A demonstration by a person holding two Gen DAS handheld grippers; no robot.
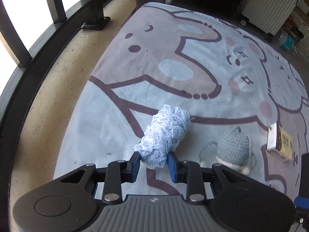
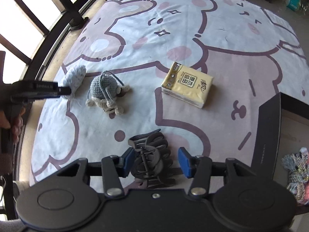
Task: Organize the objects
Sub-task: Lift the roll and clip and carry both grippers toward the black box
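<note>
My left gripper (image 1: 154, 163) is shut on the near end of a light blue knitted bundle (image 1: 166, 135), which lies on the cartoon rug (image 1: 173, 67). The right wrist view shows that gripper (image 2: 68, 92) at the left edge, on the same bundle (image 2: 74, 75). My right gripper (image 2: 156, 159) is open, pointing down over a dark hair claw clip (image 2: 152, 158). The clip lies between the blue pads, close to the left pad and clear of the right one. A grey-blue crocheted toy (image 2: 104, 89) and a yellow tissue pack (image 2: 188, 84) lie further out on the rug.
A black box wall (image 2: 268, 135) stands at the right, with coloured cord bundles (image 2: 297, 172) behind it. A dark railing (image 1: 58, 19) runs along the left over a beige floor strip. A white suitcase (image 1: 270, 5) stands at the far right. A person's hand (image 2: 11, 119) holds the left tool.
</note>
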